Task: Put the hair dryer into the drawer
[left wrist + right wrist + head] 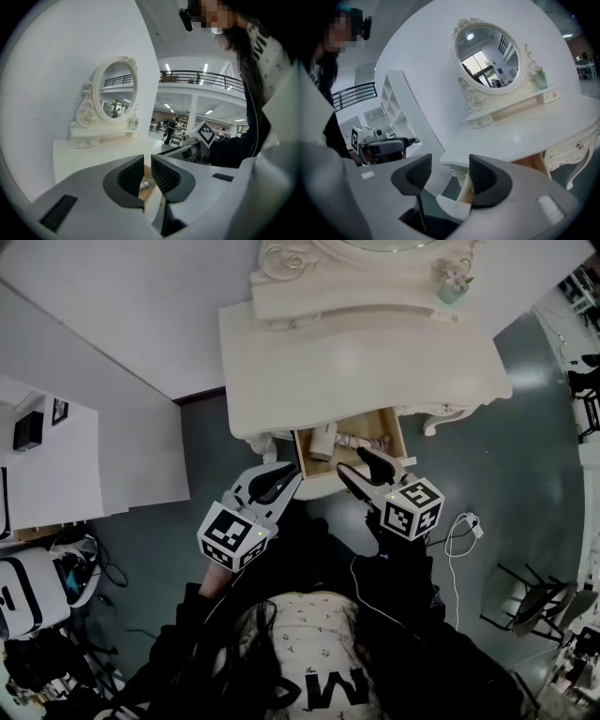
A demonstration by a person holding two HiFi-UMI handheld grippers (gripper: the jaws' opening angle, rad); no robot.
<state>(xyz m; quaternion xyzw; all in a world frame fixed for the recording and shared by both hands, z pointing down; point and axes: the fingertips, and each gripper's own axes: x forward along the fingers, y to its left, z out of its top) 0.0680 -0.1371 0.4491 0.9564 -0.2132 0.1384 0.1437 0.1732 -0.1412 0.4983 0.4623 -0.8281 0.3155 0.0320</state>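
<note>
l claw point(289, 476), r claw point(352, 461), open drawer point(299, 452), white vanity point(366, 352), grey floor point(525, 484)

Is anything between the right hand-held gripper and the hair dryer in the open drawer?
Nothing visible does. The hair dryer lies in the open drawer, uncovered from above. The right hand-held gripper hangs just in front of the drawer with its jaws apart and empty, so only open air separates them.
</note>
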